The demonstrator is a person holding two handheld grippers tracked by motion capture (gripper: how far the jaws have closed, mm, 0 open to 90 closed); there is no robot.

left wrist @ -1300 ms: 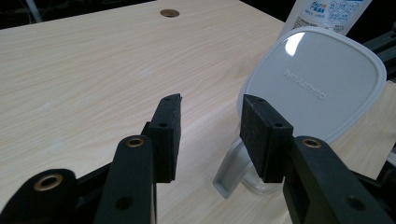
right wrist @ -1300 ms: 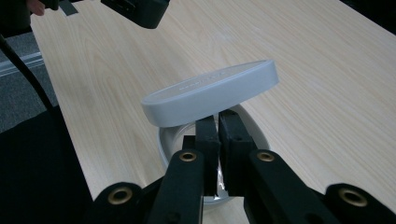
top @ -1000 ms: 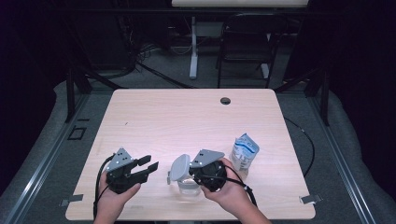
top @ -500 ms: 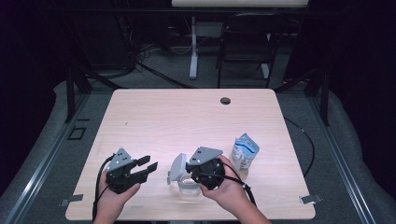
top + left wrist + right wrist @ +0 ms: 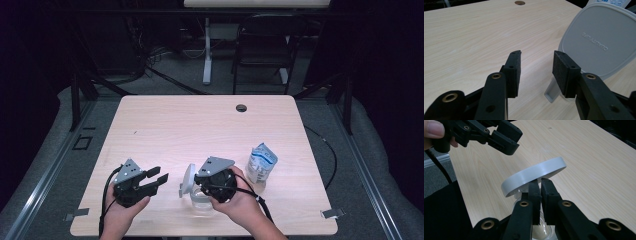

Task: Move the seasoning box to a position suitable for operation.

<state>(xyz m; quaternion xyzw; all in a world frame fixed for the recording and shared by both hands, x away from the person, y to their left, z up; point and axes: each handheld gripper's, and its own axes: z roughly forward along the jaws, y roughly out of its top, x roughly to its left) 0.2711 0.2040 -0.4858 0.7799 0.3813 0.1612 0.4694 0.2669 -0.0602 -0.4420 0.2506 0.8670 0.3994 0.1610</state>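
Observation:
My right gripper (image 5: 194, 183) (image 5: 540, 182) is shut on the rim of a grey plastic lid (image 5: 187, 180) (image 5: 534, 173). It holds the lid tilted up on edge over a clear container (image 5: 201, 201) (image 5: 541, 234) with something pale inside, near the table's front edge. My left gripper (image 5: 159, 179) (image 5: 536, 65) rests to the left of the lid, open, with nothing between its jaws. In the left gripper view the lid (image 5: 599, 42) stands close on the right, its underside and a small tab facing the jaws. The left gripper (image 5: 511, 138) also appears at the top left of the right gripper view.
A blue and white pouch (image 5: 261, 164) stands upright to the right of my right hand. The wooden table (image 5: 200, 125) has a round cable hole (image 5: 241, 108) near its far edge. A dark chair (image 5: 265, 50) and a table leg stand beyond it.
My right gripper has shifted slightly left and up with the lid. The left gripper has stayed where it was.

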